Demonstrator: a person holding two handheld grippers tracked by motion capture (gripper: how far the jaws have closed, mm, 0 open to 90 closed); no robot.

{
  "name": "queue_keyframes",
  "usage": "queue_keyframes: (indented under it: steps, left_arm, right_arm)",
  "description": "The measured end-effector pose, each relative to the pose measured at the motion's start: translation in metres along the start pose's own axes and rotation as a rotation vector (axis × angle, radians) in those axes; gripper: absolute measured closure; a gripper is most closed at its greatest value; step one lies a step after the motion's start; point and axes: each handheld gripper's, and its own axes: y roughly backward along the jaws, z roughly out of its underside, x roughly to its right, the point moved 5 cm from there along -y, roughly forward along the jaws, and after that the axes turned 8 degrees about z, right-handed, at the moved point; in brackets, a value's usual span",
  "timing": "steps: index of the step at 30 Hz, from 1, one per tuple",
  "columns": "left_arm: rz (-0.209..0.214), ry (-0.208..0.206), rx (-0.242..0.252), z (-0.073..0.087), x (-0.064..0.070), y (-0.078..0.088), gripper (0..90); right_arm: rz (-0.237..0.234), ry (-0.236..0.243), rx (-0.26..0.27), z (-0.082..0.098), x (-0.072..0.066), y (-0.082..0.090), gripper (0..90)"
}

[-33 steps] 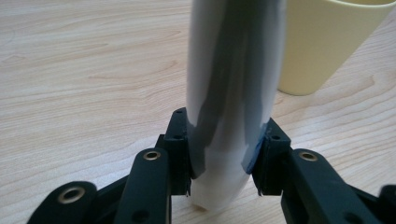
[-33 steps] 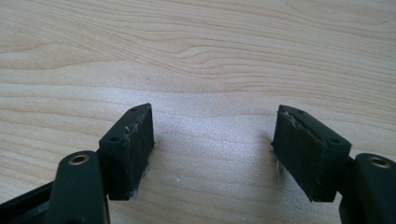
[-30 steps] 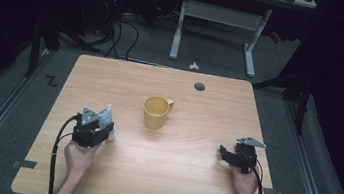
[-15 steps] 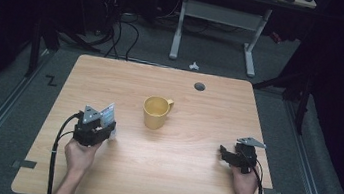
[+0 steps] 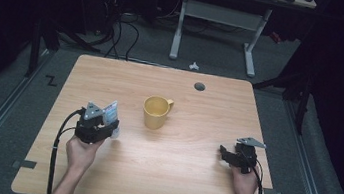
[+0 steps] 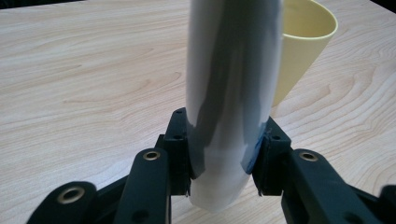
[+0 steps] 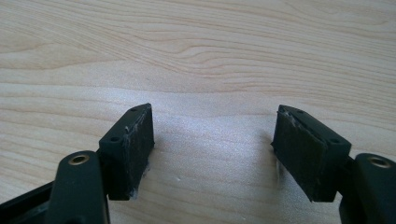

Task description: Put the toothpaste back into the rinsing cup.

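Clearly the work in hand is carrying: the left gripper point(image 5: 105, 126) is clamped on a white bottle point(image 6: 231, 93), its two black pads pressing the bottle's sides low down, so the bottle stands up out of the jaws. It hangs over the left part of the table point(image 5: 112, 79), closer to the near edge than the far one, with the yellow cup point(image 5: 156, 112) just beyond it toward the table's middle; the left gripper view shows the cup's rim right behind the bottle, apart from it. The right gripper point(image 5: 227, 153) sits low near the right edge, well apart from both, its jaws wide with nothing between them but bare wood.

By my judgement the bottle is meant for the cup, either to pour into it or to be set down by it. The next move calls for bringing the bottle across to the cup's mouth without knocking the rim, since the cup is light and unheld.

Count: one bottle, one cup, two grippers, one table.
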Motion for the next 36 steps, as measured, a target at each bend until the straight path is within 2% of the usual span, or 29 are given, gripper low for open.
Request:
queue_keyframes:
  steps: [10,23,36]
  left_arm:
    - [0.028,0.009,0.004,-0.009,0.002,-0.001,64.2]
    - [0.054,0.002,0.028,-0.019,0.007,0.003,64.2]
    - [0.086,-0.013,0.030,-0.031,0.015,0.002,64.2]
  right_arm:
    - [0.001,-0.001,0.000,0.000,0.000,0.000,29.2]
    - [0.000,0.000,0.000,0.000,0.000,0.000,29.2]
    - [0.000,0.000,0.000,0.000,0.000,0.000,29.2]
